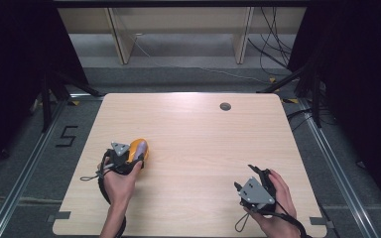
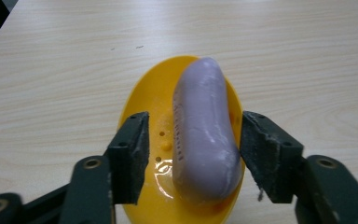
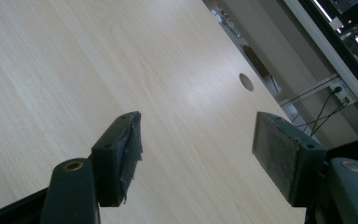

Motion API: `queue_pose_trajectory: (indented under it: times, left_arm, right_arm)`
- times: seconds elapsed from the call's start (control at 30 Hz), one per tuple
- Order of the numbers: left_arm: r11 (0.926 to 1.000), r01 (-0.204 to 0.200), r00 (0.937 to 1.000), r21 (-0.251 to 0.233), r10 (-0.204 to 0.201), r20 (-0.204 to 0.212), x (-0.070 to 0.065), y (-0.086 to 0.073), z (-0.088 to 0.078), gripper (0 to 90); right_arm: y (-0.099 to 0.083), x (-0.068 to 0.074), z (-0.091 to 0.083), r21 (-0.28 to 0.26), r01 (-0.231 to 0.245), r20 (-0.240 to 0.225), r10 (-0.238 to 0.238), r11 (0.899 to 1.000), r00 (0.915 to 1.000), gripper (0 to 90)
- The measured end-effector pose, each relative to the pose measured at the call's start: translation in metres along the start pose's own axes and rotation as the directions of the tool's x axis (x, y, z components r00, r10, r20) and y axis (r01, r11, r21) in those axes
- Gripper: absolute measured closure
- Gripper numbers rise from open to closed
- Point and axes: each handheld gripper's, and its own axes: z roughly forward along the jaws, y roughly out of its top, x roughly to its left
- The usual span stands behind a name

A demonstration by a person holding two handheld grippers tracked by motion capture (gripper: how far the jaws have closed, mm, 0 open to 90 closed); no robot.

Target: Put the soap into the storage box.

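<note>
Pale purple soap bar [image 2: 205,135] in glossy yellow oval dish [image 2: 142,105], both hand-held grippers wide apart

Glossy yellow plastic dish [image 2: 140,100] holds a smooth, waxy lilac soap bar [image 2: 205,130] on matt pale wood-grain table [image 2: 65,60].

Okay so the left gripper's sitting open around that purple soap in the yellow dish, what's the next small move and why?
Probably shut the left gripper on the purple soap. Its fingers already flank the bar with gaps on both sides, so nothing grips it yet. The soap lies in the yellow dish, off-centre toward one finger, so shifting slightly to centre may help first.
</note>
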Motion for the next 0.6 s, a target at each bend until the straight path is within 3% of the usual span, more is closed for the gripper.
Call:
queue_pose_trajectory:
  times: [0.1,0.23,0.33,0.4,0.47,0.5,0.6]
  left_arm:
    - [0.9998,-0.003,0.9999,-0.018,0.004,0.011,-0.001,0.005,-0.007,37.3]
    - [0.998,0.025,0.9988,-0.058,-0.023,0.042,-0.003,0.017,-0.018,36.1]
    - [0.999,0.004,0.9974,-0.045,0.0,0.072,-0.007,0.029,-0.02,36.4]
    - [0.9997,-0.024,0.9949,-0.008,0.024,0.098,-0.012,0.038,-0.017,36.4]
    - [0.9969,-0.066,0.9895,0.044,0.06,0.131,-0.015,0.046,-0.011,36.3]
    - [0.9923,-0.104,0.9836,0.067,0.092,0.155,-0.016,0.049,-0.009,36.3]
    - [0.985,-0.172,0.967,0.015,0.166,0.193,-0.021,0.061,-0.003,37.2]
  right_arm:
    - [-0.001,0.0,-0.001,-0.001,-0.014,0.006,0.014,1.0,0.9999,33.3]
    - [-0.002,-0.003,-0.001,-0.001,-0.024,0.012,0.024,1.0,0.9996,33.1]
    - [-0.002,-0.004,0.0,-0.007,-0.021,0.004,0.021,1.0,0.9998,33.1]
    - [-0.003,-0.005,0.001,0.004,-0.033,-0.008,0.033,0.999,0.9994,33.2]
    - [-0.004,-0.006,0.002,0.011,-0.057,-0.017,0.058,0.998,0.9982,33.5]
    - [-0.004,-0.006,0.003,0.011,-0.068,-0.023,0.069,0.998,0.9974,33.8]
    - [-0.004,-0.008,0.001,-0.02,-0.116,-0.039,0.115,0.993,0.9925,38.2]
